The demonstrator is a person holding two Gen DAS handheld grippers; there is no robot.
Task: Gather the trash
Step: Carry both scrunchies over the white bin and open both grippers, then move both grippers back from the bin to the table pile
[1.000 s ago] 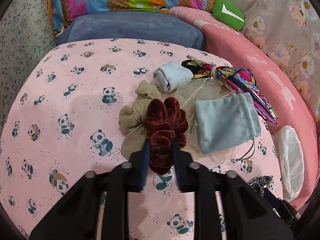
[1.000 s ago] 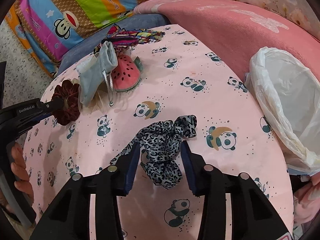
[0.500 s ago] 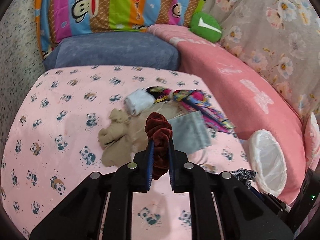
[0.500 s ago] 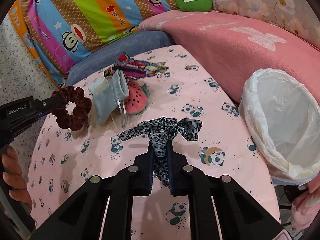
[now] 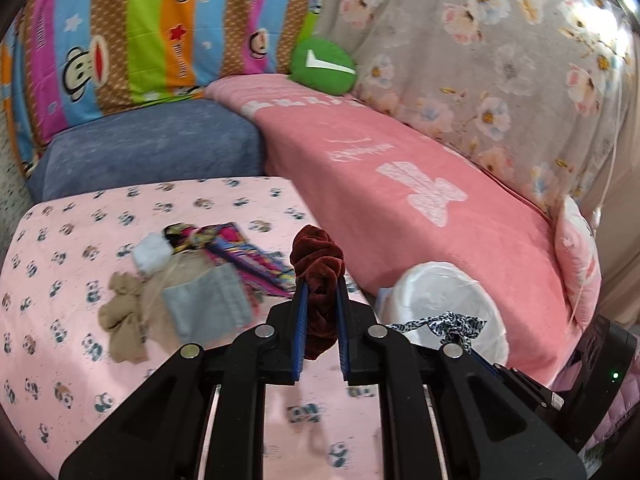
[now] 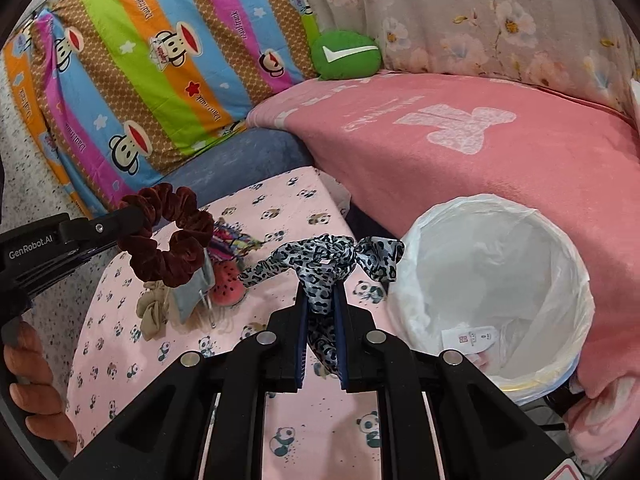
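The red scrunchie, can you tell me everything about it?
The scrunchie is a dark red ring of ruffled, velvety fabric with an open hole in the middle. It hangs in the air above the panda cloth, pinched between the left gripper's blue-padded fingers. Nothing else touches it.

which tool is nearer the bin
Right. The right tool holds its scarf beside the bin; the left tool is farther off over the table.

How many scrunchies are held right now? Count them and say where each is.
2. The dark red scrunchie is pinched in the left gripper; the leopard-print scrunchie is in the right gripper, beside the lined bin.
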